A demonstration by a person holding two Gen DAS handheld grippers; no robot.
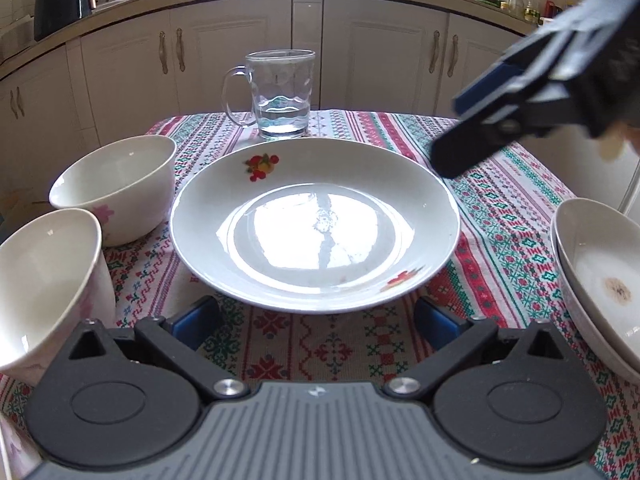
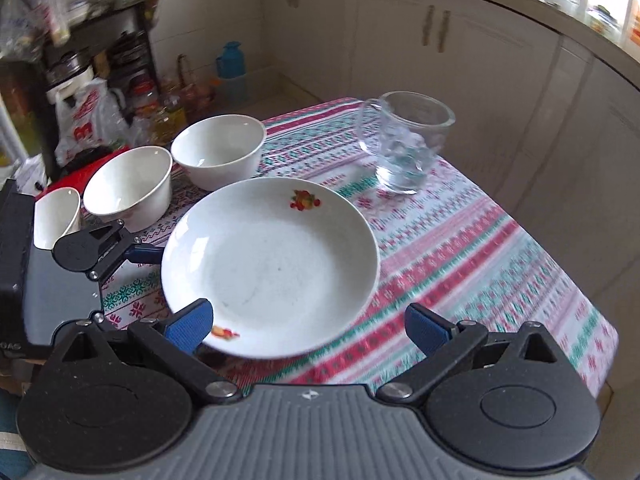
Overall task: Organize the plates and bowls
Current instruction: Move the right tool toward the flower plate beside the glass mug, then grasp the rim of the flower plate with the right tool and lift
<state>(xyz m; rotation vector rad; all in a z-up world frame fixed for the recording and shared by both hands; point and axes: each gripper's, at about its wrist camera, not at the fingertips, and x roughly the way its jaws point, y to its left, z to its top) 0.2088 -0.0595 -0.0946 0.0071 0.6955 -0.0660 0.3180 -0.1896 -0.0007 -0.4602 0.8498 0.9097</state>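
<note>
A white plate with fruit decals (image 1: 316,224) (image 2: 270,264) lies in the middle of the patterned tablecloth. Two white bowls stand left of it: a far one (image 1: 120,188) (image 2: 218,152) and a near one (image 1: 44,288) (image 2: 128,184). A third white bowl edge (image 2: 56,216) shows further left. Stacked white dishes (image 1: 604,280) sit at the right edge. My left gripper (image 1: 316,320) is open and empty just before the plate's near rim; it also shows in the right wrist view (image 2: 140,252). My right gripper (image 2: 308,326) is open and empty above the plate's near edge; it hovers at the upper right in the left wrist view (image 1: 472,136).
A glass mug with some water (image 1: 282,94) (image 2: 404,142) stands behind the plate. The tablecloth (image 2: 460,248) ends at the table's right edge. Kitchen cabinets (image 1: 360,52) run behind. A cluttered shelf and bags (image 2: 84,120) stand beyond the bowls.
</note>
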